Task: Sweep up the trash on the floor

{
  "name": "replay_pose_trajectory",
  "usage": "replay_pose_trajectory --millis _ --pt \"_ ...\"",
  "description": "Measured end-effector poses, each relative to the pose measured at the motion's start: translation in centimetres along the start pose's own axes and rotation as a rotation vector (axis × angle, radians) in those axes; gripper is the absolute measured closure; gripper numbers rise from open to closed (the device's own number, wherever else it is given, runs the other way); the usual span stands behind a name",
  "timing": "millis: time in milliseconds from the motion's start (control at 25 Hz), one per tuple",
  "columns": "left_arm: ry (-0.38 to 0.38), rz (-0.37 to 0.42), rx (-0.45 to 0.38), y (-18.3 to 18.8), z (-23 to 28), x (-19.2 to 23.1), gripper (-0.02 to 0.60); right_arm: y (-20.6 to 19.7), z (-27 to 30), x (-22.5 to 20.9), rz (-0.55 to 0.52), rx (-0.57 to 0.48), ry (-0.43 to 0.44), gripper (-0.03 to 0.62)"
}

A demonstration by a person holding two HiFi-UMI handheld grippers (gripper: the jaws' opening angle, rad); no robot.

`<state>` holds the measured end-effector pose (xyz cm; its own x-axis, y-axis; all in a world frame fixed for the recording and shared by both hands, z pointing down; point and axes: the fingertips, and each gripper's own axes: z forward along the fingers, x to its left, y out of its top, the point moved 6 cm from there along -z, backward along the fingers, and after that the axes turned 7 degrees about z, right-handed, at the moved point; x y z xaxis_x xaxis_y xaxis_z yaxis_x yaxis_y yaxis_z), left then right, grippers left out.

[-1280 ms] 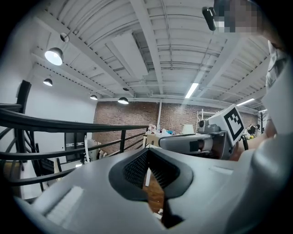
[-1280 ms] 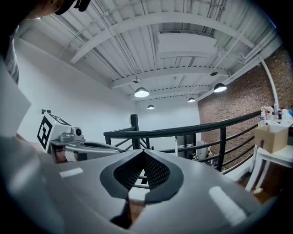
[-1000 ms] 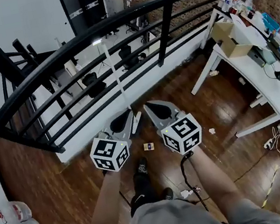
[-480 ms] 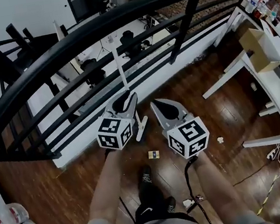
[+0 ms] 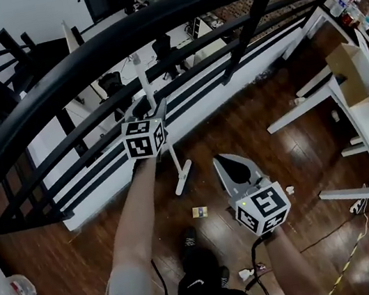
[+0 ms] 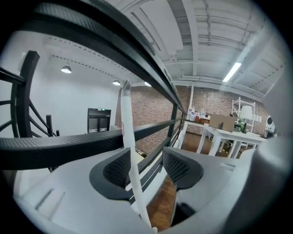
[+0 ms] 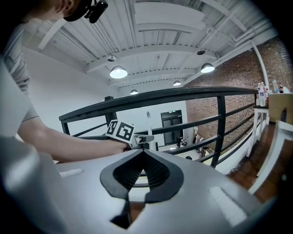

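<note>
While the left gripper reaches: its jaws are opening, with the white broom handle between them and the pads not clamped on it
Right gripper: jaws together, empty, low near the broom head
Doing it well: probably centre the thin handle between the pads before closing, so it cannot slide along the railing
Trash: small card and white scraps on the wood floor
Containers: open cardboard box on the white table; contents cannot be made out
</note>
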<state>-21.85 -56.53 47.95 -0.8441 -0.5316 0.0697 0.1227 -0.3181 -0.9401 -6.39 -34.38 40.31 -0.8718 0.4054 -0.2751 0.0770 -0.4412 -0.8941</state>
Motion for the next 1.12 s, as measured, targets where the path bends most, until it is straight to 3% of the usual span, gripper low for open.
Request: replay_pose_trajectory --millis 320,640,720,1120 --pt "0.06 -0.027 0.023 -1.1 2.9 1.0 0.405 0.2 -0.7 -2.4 0.033 -0.001 -0.043 0.594" --pt "0.033 0.009 0.068 -1.8 5.6 2.0 0.407 -0.8 -1.1 -3.4 0.052 0.02 -0.077 0.594" --pt "0.014 0.023 0.078 -1.8 5.8 1.9 0.502 -0.9 -1.3 -3.6 0.06 0.021 -0.087 0.594" --pt "-0.089 0.052 0.033 -1.2 -0.7 -1.5 0.492 -0.7 -3.6 -2.3 0.079 0.01 -0.089 0.594"
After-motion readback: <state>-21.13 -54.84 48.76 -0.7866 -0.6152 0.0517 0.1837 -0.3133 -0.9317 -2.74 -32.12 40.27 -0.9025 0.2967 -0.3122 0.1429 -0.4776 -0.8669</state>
